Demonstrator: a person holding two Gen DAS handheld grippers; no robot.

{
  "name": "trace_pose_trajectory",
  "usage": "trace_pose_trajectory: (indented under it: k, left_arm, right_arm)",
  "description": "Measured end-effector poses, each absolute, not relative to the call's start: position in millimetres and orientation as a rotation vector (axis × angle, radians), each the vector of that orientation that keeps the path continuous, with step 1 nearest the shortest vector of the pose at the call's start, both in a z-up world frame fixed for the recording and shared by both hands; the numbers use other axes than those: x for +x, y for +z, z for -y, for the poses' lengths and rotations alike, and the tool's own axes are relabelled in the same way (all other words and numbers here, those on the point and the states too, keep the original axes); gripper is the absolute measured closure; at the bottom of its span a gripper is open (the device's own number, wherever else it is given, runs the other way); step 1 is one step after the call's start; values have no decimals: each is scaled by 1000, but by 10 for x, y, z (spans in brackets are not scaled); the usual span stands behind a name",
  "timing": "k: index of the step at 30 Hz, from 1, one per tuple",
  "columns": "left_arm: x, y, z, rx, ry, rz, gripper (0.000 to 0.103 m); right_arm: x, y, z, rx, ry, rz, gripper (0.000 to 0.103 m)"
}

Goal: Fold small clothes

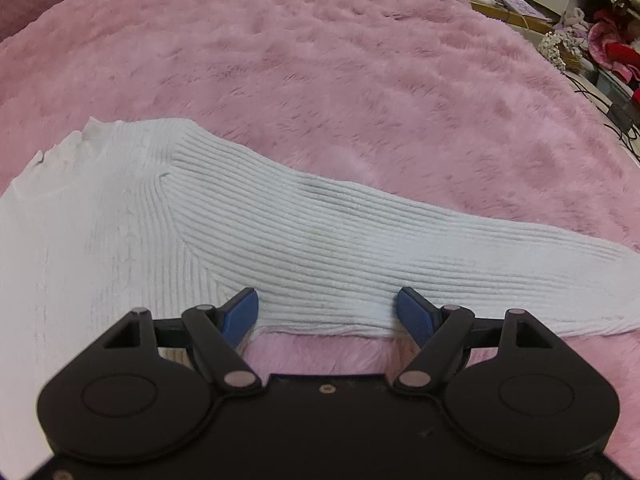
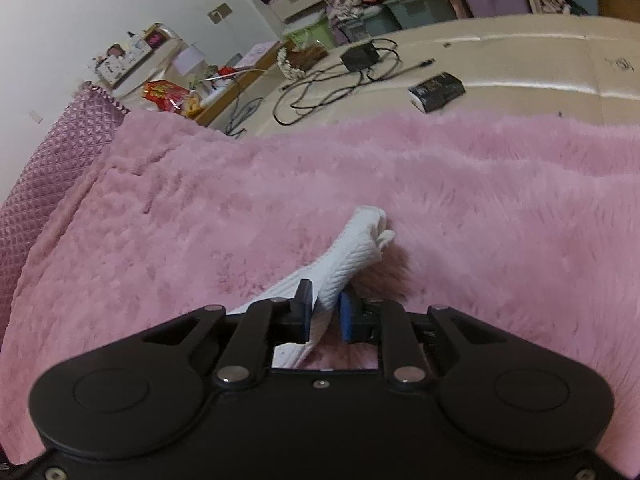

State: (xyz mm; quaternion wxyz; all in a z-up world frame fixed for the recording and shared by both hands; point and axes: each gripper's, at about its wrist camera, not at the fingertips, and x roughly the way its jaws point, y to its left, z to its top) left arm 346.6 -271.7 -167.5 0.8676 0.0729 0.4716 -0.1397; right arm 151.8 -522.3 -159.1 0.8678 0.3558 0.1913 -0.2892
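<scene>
A white ribbed knit sweater lies on a pink fluffy blanket, its sleeve stretched out to the right. My left gripper is open, its blue fingertips resting at the sleeve's near edge close to the armpit, one on each side of a stretch of cloth. In the right wrist view my right gripper is shut on the sleeve's cuff end, which sticks up between the fingers above the blanket.
Beyond the blanket's far edge in the right wrist view is a cream surface with tangled black cables, a power adapter and a dark box. A quilted purple cover is at left. Cluttered shelves and bins stand behind.
</scene>
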Motion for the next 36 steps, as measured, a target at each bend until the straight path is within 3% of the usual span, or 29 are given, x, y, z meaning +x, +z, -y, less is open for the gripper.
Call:
trace_pose_trajectory:
  k: [17,24,30,36]
  left_arm:
    - [3538,-1544,2526,81,-354,-970,22]
    - [3389,-1214,1508,28,-182,-921,22]
    - [3255,-1246,513,-91,-17,-969,22]
    - [3165,-1400,74,-165,45,-1034,22]
  right_arm:
    - [1911,-820,4491,587,-395,-288,92]
    - [2371,-552,3761,549,-217,-271,92]
    - [2792,-540,2934,528,-51,-297,92]
    - [3112,-740,2109,528,111,-354,96]
